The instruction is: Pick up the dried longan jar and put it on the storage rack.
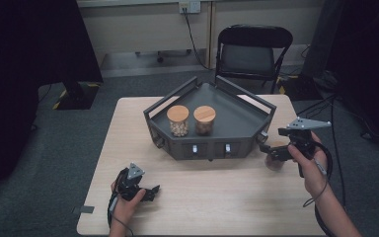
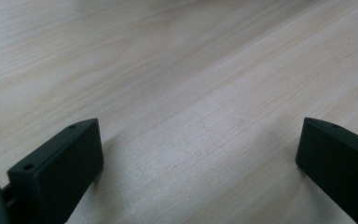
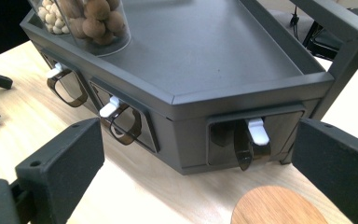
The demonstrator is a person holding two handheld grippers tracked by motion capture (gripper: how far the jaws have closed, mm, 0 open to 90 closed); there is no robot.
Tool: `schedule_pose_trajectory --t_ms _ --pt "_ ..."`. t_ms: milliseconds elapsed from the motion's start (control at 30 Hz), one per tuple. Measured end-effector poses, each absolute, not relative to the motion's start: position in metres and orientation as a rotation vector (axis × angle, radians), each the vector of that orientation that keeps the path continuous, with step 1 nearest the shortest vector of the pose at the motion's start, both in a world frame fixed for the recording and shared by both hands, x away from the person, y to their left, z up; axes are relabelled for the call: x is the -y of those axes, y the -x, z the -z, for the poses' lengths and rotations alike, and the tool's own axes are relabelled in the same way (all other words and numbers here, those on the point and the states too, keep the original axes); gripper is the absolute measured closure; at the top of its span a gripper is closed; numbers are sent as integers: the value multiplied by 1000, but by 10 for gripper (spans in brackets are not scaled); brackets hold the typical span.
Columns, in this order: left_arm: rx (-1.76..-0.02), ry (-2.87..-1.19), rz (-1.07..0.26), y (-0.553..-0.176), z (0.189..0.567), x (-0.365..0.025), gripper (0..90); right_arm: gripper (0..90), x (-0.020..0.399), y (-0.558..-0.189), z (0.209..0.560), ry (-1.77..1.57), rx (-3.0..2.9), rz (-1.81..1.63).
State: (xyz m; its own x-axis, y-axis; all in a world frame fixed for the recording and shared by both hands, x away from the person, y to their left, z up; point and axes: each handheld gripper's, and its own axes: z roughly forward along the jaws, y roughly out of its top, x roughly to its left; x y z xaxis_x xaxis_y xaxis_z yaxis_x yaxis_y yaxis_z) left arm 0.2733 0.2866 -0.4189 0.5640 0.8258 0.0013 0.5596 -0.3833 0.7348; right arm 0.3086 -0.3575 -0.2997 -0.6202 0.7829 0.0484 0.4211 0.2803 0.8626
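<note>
At lower right of the high view, the right tool (image 1: 275,154) sits over a jar with a wooden lid (image 1: 276,159) that stands on the pale wooden desk (image 1: 217,197), just off the right front corner of the dark grey tray (image 1: 237,129). From the right gripper view, the jar's round lid (image 3: 278,206) shows at the bottom edge between the two black jaws, which stand wide apart on either side of it; whether they press the glass cannot be told, so the tool reads as spread around the jar rather than clamped. Just beyond the lid, the tray's front wall carries a small brown hook with a white clip (image 3: 256,131), and two more such clips (image 3: 109,107) run along the wall toward the left of that frame.

On the tray, toward its left half in the high view, two more jars stand side by side: one with pale nuts (image 1: 178,121) and one with darker brown nuts (image 1: 204,120), both capped in wood.

At lower left of the high view, the left tool (image 1: 150,192) rests low on the desk in the person's hand. Its own view shows the jaws released and wide, with bare wood grain between them.

A black folding chair (image 1: 254,49) stands beyond the desk at upper centre.
</note>
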Motion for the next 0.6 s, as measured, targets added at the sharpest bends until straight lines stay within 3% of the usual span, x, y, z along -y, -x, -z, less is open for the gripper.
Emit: schedule_pose_trajectory --t_ms 600 --pt "-1105 -2094 -485 -273 419 -287 2 17 370 -301 307 -1107 -2153 -1263"
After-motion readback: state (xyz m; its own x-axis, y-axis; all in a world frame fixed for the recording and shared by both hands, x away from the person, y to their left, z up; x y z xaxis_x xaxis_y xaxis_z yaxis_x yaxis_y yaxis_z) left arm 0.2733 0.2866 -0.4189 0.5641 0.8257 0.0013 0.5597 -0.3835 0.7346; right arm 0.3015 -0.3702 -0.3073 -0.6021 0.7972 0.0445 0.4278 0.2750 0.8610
